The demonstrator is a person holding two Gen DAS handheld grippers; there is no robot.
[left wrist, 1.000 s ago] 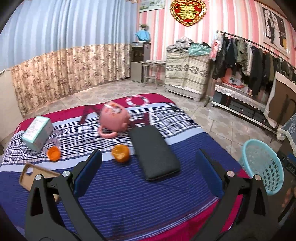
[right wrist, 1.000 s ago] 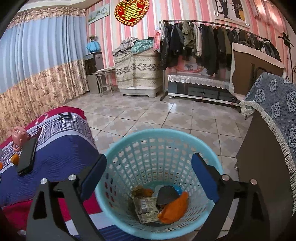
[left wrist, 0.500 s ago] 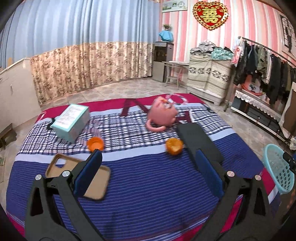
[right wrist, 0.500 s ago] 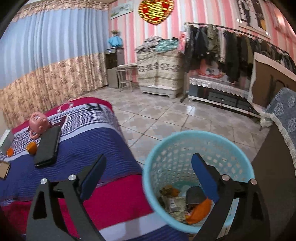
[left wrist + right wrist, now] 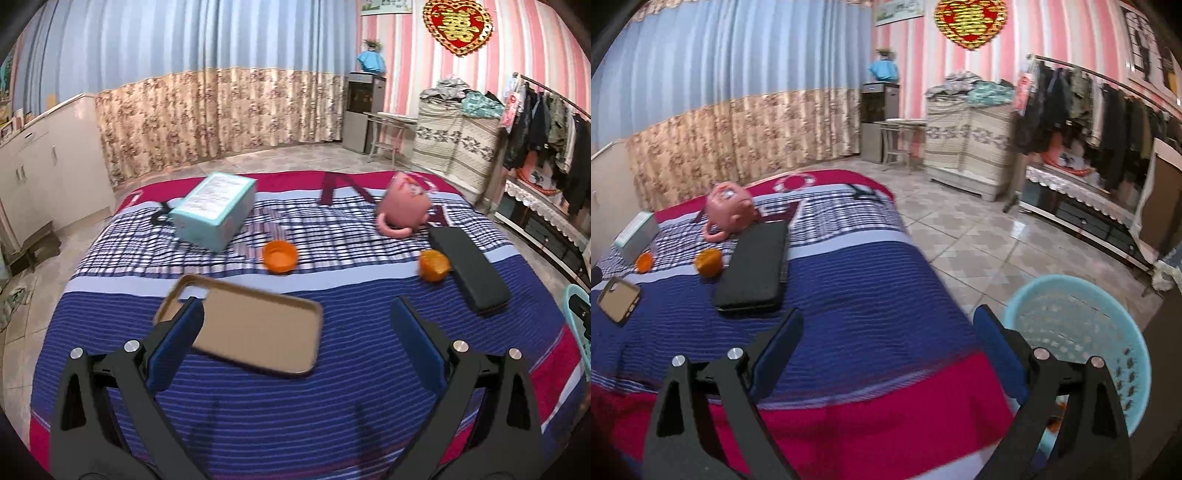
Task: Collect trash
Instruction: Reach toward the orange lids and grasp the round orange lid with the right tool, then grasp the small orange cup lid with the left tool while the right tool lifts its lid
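In the right wrist view, the right finger (image 5: 1001,354) is covering part of the turquoise basket (image 5: 1108,295), hiding its contents. In the left wrist view, the frame edge is cutting off all but a sliver of the basket (image 5: 576,328); the left finger (image 5: 177,343) is overlapping a corner of the tan phone case (image 5: 255,328).

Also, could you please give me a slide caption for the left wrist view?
Open left gripper hovers over the striped bed, above a tan phone case, orange peels beyond.
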